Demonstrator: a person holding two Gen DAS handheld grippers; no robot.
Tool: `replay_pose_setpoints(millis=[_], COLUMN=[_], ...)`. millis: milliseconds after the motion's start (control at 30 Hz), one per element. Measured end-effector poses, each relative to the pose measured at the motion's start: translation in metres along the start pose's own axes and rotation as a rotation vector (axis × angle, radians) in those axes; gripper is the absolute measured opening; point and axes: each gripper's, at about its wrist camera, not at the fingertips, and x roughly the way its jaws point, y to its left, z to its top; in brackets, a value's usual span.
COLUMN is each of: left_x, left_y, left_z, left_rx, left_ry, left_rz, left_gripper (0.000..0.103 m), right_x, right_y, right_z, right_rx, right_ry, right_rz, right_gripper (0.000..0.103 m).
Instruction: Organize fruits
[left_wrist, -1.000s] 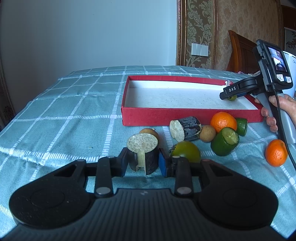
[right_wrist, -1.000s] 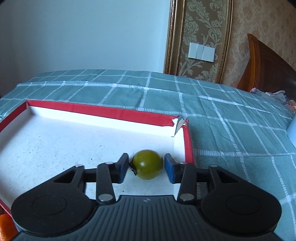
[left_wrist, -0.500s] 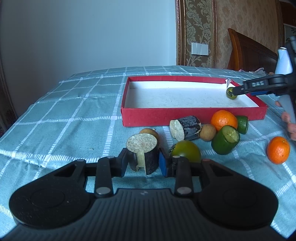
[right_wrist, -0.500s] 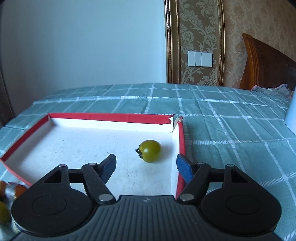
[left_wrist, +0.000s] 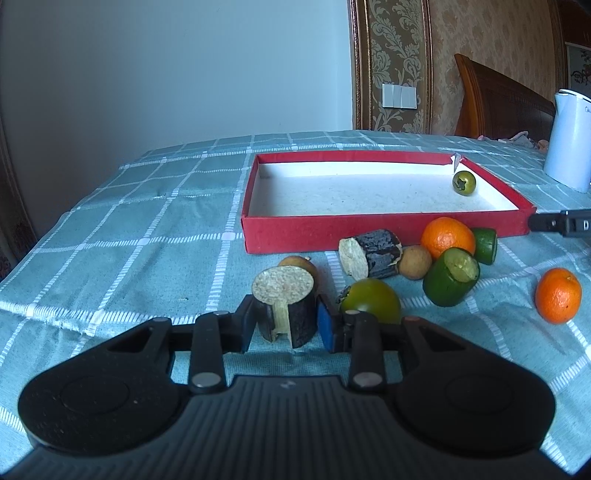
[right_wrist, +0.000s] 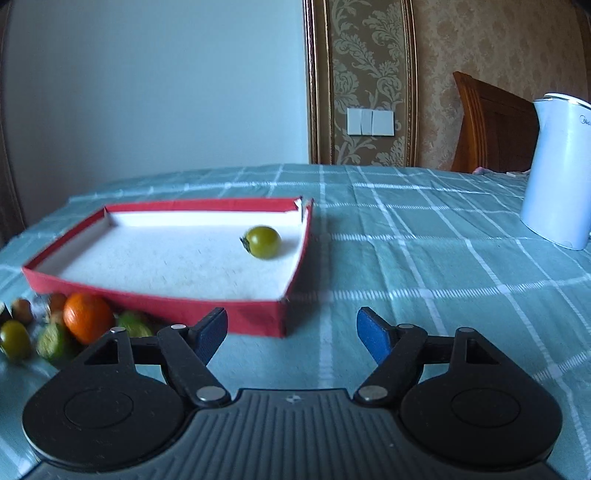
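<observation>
Left wrist: left tongs (left_wrist: 285, 326) clamp upright cane chunk (left_wrist: 284, 306) (cut face up).

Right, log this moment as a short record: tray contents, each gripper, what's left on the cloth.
tray: red shallow cardboard tray with white floor
in tray: one small green tomato, near its far right corner
left gripper: shut on dark-skinned cut sugarcane piece, standing upright on the teal checked tablecloth
right gripper: jaws opening, nothing between them
outside tray: two oranges, green cut pieces, larger green tomato

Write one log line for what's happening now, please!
left gripper: shut on sugarcane piece | right gripper: opening, empty | green tomato: in red tray
</observation>
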Motion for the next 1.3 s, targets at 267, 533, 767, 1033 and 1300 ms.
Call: replay_pose_setpoints(millis=[267, 533, 767, 1033, 1300], left_x=[-0.001, -0.001, -0.003, -0.014, 0.0], left_y=[0.001, -0.003, -0.001, 0.007, -0.003], left_z=[0.0, 0.001, 0.004, 0.024, 0.064], left_rx=[-0.001, -0.009, -0.033, -0.05, -0.01], left_ry=[0.004, 0.009, 0.031, 0.002, -0.052], left_rz=[-0.005, 0.016, 0.048, 0.053, 0.038], left_gripper=[0.031, 0.031, 0.03, 0.03, 0.03], right_x=[0.013, 0.015, 0.017, 0.017, 0.018], right_y=[-0.005, 0.002, 0.004, 0.004, 0.004], right_z=[-0.004, -0.006, -0.005, -0.006, -0.006], right_rx=[0.012, -0.032, -0.047, -0.047, -0.046], right_ry=[0.1, 0.121, 0.138, 0.137, 0.137], right_rz=[0.011, 0.005, 0.017, 0.018, 0.018], right_gripper=[0.083, 0.09, 0.102, 0.102, 0.102])
